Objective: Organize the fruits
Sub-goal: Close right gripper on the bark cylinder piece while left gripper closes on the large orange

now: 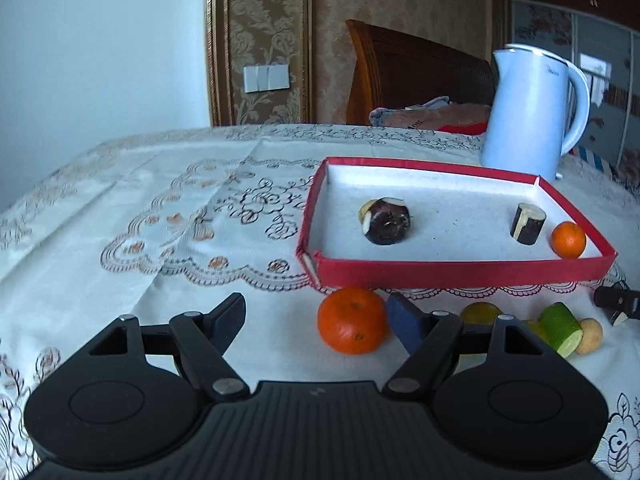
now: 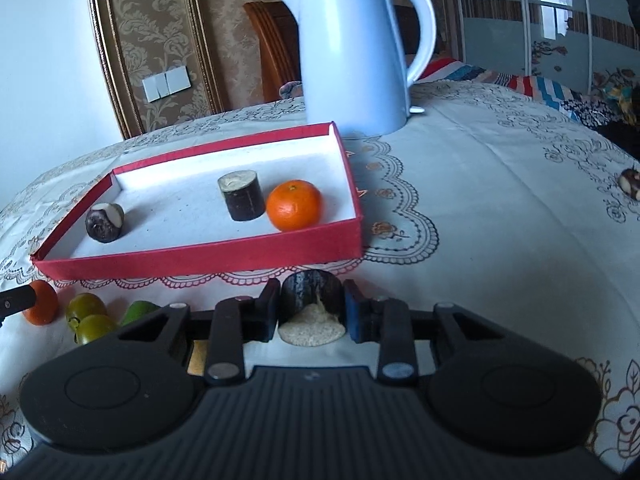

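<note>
A red tray [image 1: 460, 270] with a white floor holds a dark round chestnut [image 1: 386, 220], a dark cane piece [image 1: 528, 223] and a small orange [image 1: 568, 239]. In front of the tray lies a bigger orange [image 1: 352, 320]. My left gripper [image 1: 320, 322] stands open around it, with the right finger close to the fruit and the left finger well apart. In the right wrist view my right gripper [image 2: 312, 312] is shut on another dark cane piece [image 2: 312, 300], its pale cut end facing me, just in front of the tray [image 2: 200, 258].
A white kettle [image 2: 356, 52] stands behind the tray's right corner. Green fruits [image 2: 86, 306], a green cut piece [image 1: 562, 328] and a small yellowish fruit [image 1: 591, 334] lie between the grippers. Another chestnut [image 2: 630, 184] sits far right on the embroidered tablecloth.
</note>
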Available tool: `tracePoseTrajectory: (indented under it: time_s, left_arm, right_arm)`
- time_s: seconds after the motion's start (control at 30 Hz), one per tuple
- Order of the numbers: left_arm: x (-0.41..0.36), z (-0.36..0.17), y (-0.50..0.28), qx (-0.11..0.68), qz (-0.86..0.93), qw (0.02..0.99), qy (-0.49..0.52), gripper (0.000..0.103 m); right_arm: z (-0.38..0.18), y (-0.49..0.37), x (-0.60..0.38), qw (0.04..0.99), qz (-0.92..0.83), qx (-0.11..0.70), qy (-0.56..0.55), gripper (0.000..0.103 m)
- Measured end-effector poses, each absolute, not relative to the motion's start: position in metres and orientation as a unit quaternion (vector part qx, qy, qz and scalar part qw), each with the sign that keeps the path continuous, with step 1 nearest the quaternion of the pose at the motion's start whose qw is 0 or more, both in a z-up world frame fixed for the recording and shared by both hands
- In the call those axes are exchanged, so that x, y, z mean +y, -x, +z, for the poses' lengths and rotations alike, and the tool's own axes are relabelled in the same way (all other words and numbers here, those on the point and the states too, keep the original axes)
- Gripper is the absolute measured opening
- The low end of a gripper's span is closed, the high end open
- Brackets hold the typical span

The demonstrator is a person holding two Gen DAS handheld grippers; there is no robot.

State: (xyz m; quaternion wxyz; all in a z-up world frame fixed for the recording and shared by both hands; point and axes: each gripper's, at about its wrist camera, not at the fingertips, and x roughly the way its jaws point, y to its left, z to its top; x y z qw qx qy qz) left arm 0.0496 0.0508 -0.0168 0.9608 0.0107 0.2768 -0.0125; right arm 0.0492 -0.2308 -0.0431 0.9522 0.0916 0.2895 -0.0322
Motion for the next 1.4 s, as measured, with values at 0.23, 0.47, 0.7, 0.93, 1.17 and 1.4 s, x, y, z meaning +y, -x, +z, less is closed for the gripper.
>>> tracePoseTrajectory:
  time_s: [0.23,0.47,0.7,0.93,1.17,1.4]
  left_arm:
    - [0.046,-0.027,-0.067,0.313,-0.012,0.95,-0.012,0.078]
    - [0.042,-0.035,-0.072,0.322,-0.003,0.947,-0.023,0.078]
    - [0.044,-0.036,-0.073,0.321,-0.002,0.947,-0.014,0.078]
    - [0.044,-0.036,-0.072,0.318,-0.004,0.948,-0.014,0.075]
    - [0.042,-0.035,-0.071,0.315,-0.011,0.949,-0.019,0.067]
    - [0.041,-0.035,-0.07,0.312,-0.017,0.95,-0.024,0.057]
  right_arm:
    - [-0.045,-0.05,-0.228,0.953,-0.034,0.29,-0.085,0.031]
    - [-0.044,-0.05,-0.228,0.953,-0.035,0.289,-0.084,0.031]
    - [-0.044,-0.05,-0.225,0.953,-0.038,0.29,-0.074,0.031]
    - [-0.044,-0.049,-0.223,0.954,-0.041,0.291,-0.064,0.031]
    - [-0.043,-0.05,-0.219,0.954,-0.044,0.292,-0.054,0.031]
    - [-0.043,-0.05,-0.217,0.954,-0.047,0.293,-0.044,0.031]
